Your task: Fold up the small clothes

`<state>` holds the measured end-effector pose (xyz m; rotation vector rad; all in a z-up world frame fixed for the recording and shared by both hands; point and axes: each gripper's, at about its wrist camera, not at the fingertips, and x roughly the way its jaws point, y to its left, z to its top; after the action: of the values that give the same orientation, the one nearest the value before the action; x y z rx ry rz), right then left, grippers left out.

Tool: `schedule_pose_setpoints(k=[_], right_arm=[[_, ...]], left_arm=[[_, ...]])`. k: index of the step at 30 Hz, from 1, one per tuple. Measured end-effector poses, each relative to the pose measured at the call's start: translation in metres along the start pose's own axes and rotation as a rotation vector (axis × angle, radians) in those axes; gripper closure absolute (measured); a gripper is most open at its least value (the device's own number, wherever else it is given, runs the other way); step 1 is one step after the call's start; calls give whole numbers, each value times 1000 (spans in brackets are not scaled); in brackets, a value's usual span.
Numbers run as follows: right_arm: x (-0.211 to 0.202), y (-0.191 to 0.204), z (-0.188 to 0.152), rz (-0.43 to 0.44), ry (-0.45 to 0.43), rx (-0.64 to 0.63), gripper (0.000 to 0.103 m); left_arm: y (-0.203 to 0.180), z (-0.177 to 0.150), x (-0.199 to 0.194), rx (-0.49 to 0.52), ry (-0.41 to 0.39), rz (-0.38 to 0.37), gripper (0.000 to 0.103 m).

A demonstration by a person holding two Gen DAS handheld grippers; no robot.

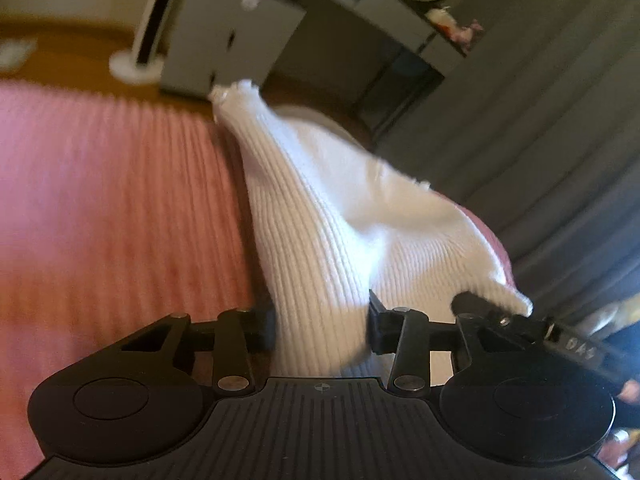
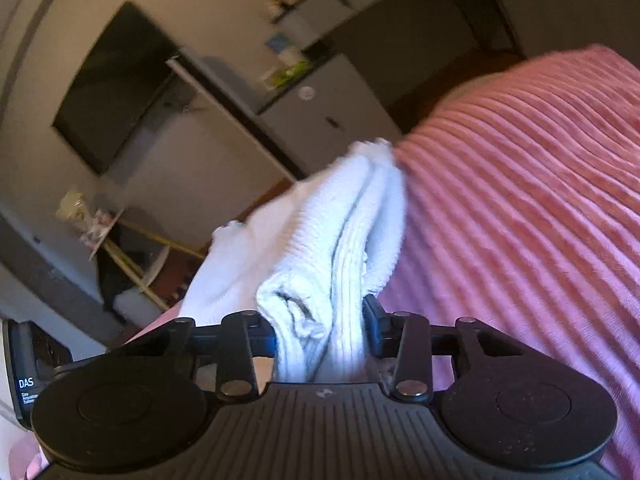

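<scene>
A small white ribbed knit garment [image 1: 320, 216] hangs lifted above a pink ribbed bedspread [image 1: 112, 200]. My left gripper [image 1: 320, 328] is shut on one edge of it. In the left wrist view the other gripper's finger [image 1: 480, 304] pinches the garment's right corner. In the right wrist view my right gripper [image 2: 320, 332] is shut on a bunched, layered edge of the same white garment [image 2: 340, 216], which stretches away from the jaws above the bedspread [image 2: 520, 220]. Both views are blurred by motion.
Grey cabinets [image 1: 228, 40] and a white stand [image 1: 136, 64] are on a wooden floor beyond the bed. Dark curtains [image 1: 540, 140] hang at the right. A dark screen [image 2: 116, 84] is on the wall, with a small table [image 2: 100, 224] below it.
</scene>
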<state>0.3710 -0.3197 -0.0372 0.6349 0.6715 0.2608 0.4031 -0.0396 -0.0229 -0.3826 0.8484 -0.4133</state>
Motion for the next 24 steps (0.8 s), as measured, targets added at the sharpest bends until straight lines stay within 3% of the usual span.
schedule_pose_setpoints(k=[5, 10, 12, 15, 19, 24], right_arm=[[-23, 42, -24, 46, 6, -90, 67], [-34, 75, -71, 87, 63, -179, 70], [-26, 81, -90, 88, 114, -194, 70], [-17, 77, -108, 27, 178, -157, 58], [-48, 68, -108, 28, 155, -56, 49], [-71, 60, -127, 55, 192, -10, 41]], left_arm=[[-4, -14, -65, 104, -61, 65, 59], [12, -52, -115, 164, -75, 166, 58], [31, -66, -116, 110, -40, 204, 56], [50, -85, -116, 17, -13, 229, 48], [47, -107, -149, -9, -76, 214, 44], [42, -138, -163, -12, -51, 208, 41]])
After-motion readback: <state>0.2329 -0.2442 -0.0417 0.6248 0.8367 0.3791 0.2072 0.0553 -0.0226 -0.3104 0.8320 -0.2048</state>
